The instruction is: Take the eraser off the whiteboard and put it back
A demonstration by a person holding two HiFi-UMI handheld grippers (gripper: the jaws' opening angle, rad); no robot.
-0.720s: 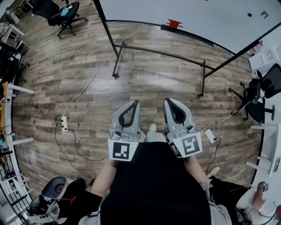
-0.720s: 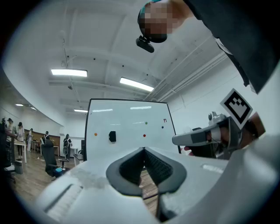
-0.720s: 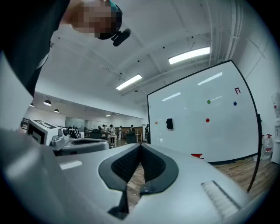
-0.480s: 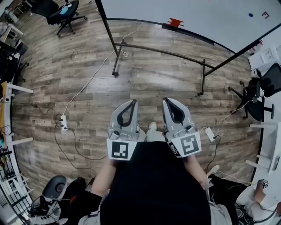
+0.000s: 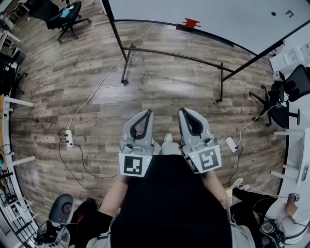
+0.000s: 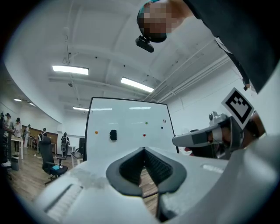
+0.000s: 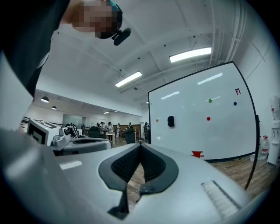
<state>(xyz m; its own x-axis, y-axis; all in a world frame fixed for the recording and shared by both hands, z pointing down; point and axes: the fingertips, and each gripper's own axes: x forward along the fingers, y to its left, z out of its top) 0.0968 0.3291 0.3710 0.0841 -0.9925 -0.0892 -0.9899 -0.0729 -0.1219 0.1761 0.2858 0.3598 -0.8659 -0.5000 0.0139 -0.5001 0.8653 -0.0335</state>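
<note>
A small black eraser (image 6: pixel 113 134) (image 7: pixel 170 121) sticks to the big whiteboard (image 6: pixel 131 127) (image 7: pixel 197 122) (image 5: pixel 203 12) that stands a few steps ahead of me. It does not show in the head view. My left gripper (image 5: pixel 147 113) (image 6: pixel 143 149) is held level in front of my body, shut, with nothing between its pads. Beside it, my right gripper (image 5: pixel 183 111) (image 7: pixel 140 144) points the same way, also shut and empty. Both are far from the board.
Coloured magnets (image 7: pixel 208 118) dot the board, and a red holder (image 5: pixel 191 23) (image 7: pixel 197 154) sits at its lower edge. The stand's black floor bars (image 5: pixel 174 55), a power strip (image 5: pixel 69 138) with cables, and office chairs (image 5: pixel 63 14) (image 5: pixel 288 92) are on the wood floor. People stand far off (image 7: pixel 109 127).
Both grippers keep their place and stay shut. The head view has drifted slightly, so the whiteboard stand sits a little further left.
</note>
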